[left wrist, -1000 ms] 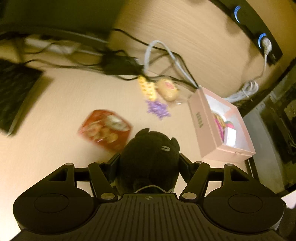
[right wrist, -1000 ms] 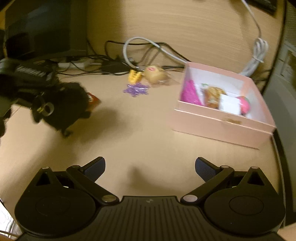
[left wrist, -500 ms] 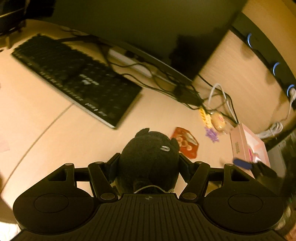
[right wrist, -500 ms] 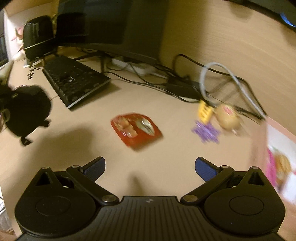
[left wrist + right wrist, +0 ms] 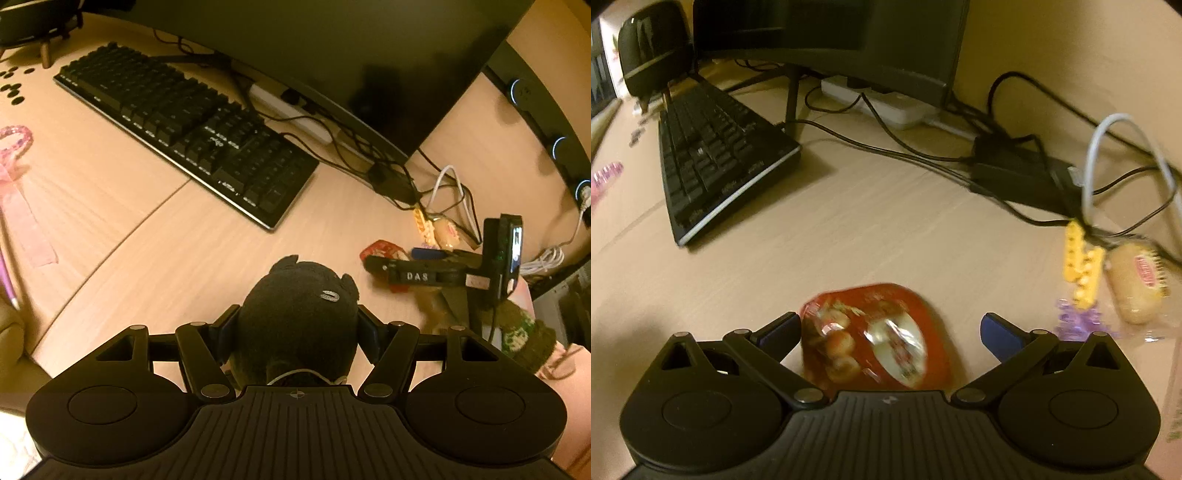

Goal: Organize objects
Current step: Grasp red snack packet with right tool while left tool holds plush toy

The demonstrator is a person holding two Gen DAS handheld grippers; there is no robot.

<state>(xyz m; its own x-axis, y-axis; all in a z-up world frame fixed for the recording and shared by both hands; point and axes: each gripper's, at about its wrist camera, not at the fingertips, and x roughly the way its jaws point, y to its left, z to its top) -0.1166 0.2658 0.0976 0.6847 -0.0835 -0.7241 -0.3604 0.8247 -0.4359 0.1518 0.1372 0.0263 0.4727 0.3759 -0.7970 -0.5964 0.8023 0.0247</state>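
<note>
The left claw [image 5: 297,328] pinches a black plush toy [image 5: 299,314] between its pads, held above the wooden tabletop [image 5: 184,251] in front of a black keyboard [image 5: 192,136]. The right claw [image 5: 890,330] stands spread, straddling a red snack packet [image 5: 875,336] that lies on the tabletop; its left finger seems just to touch the packet's edge, though blur makes that uncertain. Off to the right lie a wrapped bun [image 5: 1137,284], a yellow piece [image 5: 1082,262] and a purple trinket [image 5: 1075,321], close together.

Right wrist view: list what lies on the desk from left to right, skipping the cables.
Keyboard → red snack packet → purple trinket → yellow clip → wrapped bun.
</note>
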